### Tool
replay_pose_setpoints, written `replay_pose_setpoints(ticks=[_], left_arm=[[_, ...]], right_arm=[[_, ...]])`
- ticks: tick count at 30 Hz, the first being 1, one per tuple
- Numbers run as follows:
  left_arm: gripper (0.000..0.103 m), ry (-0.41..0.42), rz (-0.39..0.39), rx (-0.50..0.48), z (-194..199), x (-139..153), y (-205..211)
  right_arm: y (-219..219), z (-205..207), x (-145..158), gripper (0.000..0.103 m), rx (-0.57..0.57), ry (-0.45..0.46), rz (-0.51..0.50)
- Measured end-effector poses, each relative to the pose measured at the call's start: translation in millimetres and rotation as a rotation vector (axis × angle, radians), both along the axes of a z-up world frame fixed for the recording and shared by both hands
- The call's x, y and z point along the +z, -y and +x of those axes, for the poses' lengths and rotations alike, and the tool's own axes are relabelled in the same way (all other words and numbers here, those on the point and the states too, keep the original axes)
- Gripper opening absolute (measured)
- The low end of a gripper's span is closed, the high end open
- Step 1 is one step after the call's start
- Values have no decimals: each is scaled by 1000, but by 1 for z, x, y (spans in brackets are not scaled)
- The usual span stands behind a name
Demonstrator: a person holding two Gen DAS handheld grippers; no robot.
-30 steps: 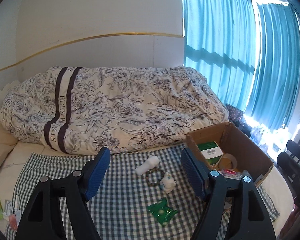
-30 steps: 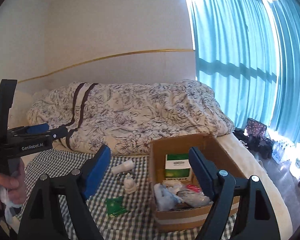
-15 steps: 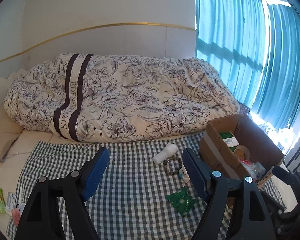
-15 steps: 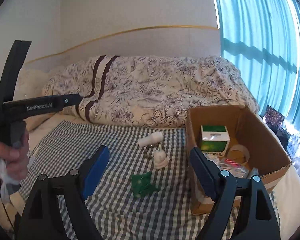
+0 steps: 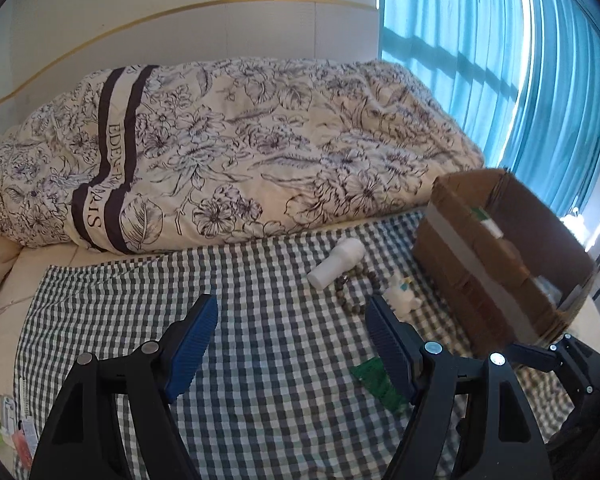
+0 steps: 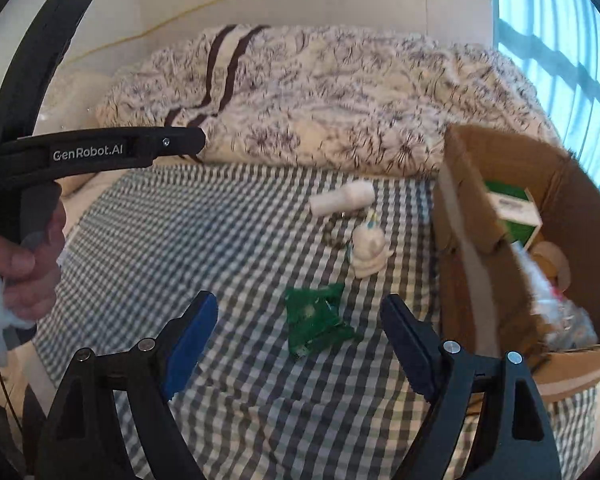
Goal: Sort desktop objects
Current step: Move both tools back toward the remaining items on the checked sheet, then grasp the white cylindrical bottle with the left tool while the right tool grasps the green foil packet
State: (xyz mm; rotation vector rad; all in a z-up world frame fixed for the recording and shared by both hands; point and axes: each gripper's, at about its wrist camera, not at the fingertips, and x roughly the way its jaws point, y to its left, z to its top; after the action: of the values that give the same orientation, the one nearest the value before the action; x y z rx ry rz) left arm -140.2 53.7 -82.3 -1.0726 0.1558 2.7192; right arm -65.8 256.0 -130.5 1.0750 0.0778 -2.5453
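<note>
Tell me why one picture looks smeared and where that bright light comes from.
Right wrist view: motion blur smears the quilt and cardboard box. Left wrist view: sharper, only the box edge is soft. Daylight glows through the blue curtains; both views bend straight lines.

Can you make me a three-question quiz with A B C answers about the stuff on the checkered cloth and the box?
1. Where does the white bottle lie?
A. inside the cardboard box
B. on the checkered cloth, near the quilt
C. on the floor

2. What colour is the crumpled packet?
A. green
B. red
C. yellow

3. How is the right tool?
A. shut on the packet
B. shut on the bottle
C. open, holding nothing

Answers:
1 B, it rests on the checkered cloth outside the cardboard box.
2 A, it is plainly green in the right wrist view.
3 C, its blue pads stand wide apart, with only the cloth and packet showing between them.
</note>
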Motion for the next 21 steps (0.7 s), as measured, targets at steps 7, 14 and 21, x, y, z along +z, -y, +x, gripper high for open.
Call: replay_pose_setpoints(ticks=[7,14,21], left_arm=[[79,66,-17,-4,-36,-40,5],[79,114,-34,-42,-70,-72,2],[79,140,-67,-124,-104,-95,-15]], right_arm=[[13,-22,-38,84,39,1,102],[28,-37,-70,84,134,32,146],[29,-56,-90,62,131,80,131]])
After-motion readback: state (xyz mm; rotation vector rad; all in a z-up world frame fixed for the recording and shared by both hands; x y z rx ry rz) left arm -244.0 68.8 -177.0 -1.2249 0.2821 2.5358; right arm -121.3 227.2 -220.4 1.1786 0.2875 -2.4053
